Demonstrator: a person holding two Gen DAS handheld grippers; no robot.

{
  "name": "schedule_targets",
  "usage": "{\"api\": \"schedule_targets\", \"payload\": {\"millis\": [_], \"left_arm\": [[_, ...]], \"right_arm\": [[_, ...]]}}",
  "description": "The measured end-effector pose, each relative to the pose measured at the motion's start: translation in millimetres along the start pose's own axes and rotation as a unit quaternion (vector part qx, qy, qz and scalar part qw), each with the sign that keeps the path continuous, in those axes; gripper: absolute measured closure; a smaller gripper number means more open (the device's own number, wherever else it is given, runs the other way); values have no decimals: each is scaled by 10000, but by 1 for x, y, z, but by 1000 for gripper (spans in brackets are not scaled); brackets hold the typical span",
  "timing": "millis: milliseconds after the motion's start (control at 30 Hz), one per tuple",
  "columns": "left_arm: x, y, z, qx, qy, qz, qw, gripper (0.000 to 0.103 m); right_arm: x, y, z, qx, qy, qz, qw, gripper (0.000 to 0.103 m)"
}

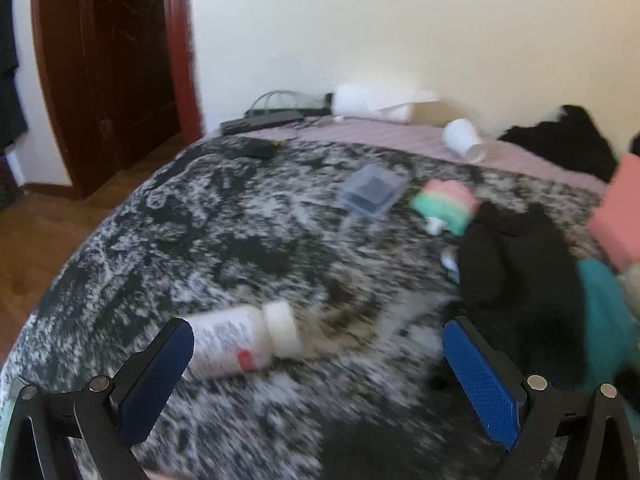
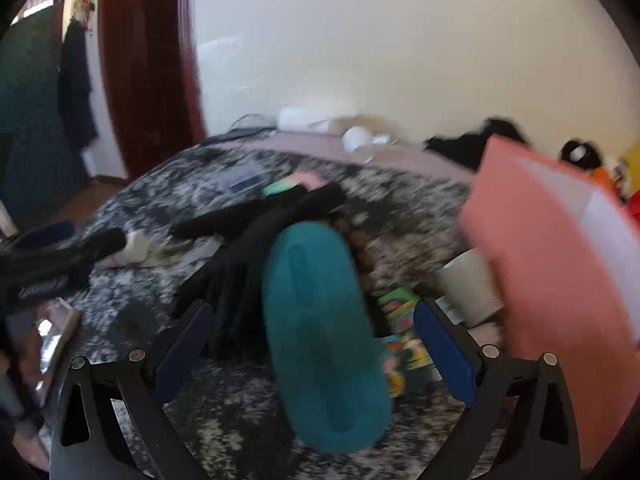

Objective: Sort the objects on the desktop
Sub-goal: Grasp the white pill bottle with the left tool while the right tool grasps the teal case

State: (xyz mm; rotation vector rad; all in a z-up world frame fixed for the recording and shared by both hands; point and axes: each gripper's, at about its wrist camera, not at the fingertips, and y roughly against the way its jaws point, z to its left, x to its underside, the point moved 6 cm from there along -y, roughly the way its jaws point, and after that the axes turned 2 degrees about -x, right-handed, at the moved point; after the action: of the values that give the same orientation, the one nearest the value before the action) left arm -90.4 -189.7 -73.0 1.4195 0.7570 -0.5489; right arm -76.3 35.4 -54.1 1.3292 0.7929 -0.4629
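Both spread: left hand-held gripper (image 1: 318, 344) by white bottle (image 1: 244, 342), right hand-held gripper (image 2: 313, 326) astride teal, seemingly plush, slipper (image 2: 320, 332), black cloth (image 2: 256, 240) behind.

Both wrist views low over bed (image 1: 240, 240), facing wall; left nearer door side; shared: black garment (image 1: 516, 280), teal slipper (image 2: 324, 328)

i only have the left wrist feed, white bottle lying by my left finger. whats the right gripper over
Observer: The right gripper is open over a teal fuzzy item lying lengthwise between its fingers.
Operator: anything past that teal thing on the right
Observer: Yes, a colourful printed packet lies beside it, and a white cup lies tipped behind that.
Operator: and the pink thing
Observer: The pink folder stands tilted just right of the cup.
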Motion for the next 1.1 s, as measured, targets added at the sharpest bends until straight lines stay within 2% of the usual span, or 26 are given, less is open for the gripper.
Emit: {"api": "schedule_targets", "payload": {"millis": [133,200,233,300,333,467,500,533,567,633,767,1000,1100], "left_arm": [[-4,-24,19,-77,363,292,9989,0],[-1,-35,25,-159,450,411,9980,0],[1,-40,28,-220,468,463,9976,0],[4,-51,31,-293,473,574,9968,0],[6,-56,32,-318,469,631,9964,0],[17,-74,31,-530,412,884,9938,0],[19,-77,30,-618,372,899,9933,2],[21,-79,30,-677,356,903,9930,16],[22,-79,31,-686,379,891,9929,21],[22,-76,29,-674,406,835,9934,22],[9,-43,5,-387,279,447,9979,22],[-12,15,-36,115,55,-235,9996,22],[-18,31,-53,385,19,-366,9986,22]], "right_arm": [[9,-25,10,-247,196,402,9987,0],[17,-39,11,36,375,623,9973,3],[22,-48,11,215,447,783,9957,6],[31,-62,6,527,504,1067,9916,29],[33,-63,2,530,375,1099,9918,34],[31,-54,-5,64,-206,1030,9944,34],[31,-51,-6,24,-244,1014,9945,34],[31,-49,-5,-4,-260,1007,9946,34],[32,-46,-4,-18,-254,1009,9946,35],[32,-41,-1,-110,-299,991,9946,35],[28,-19,2,-352,-477,814,9949,35],[17,26,-5,-366,-637,377,9966,35],[14,39,-11,-351,-743,272,9962,35]]}}
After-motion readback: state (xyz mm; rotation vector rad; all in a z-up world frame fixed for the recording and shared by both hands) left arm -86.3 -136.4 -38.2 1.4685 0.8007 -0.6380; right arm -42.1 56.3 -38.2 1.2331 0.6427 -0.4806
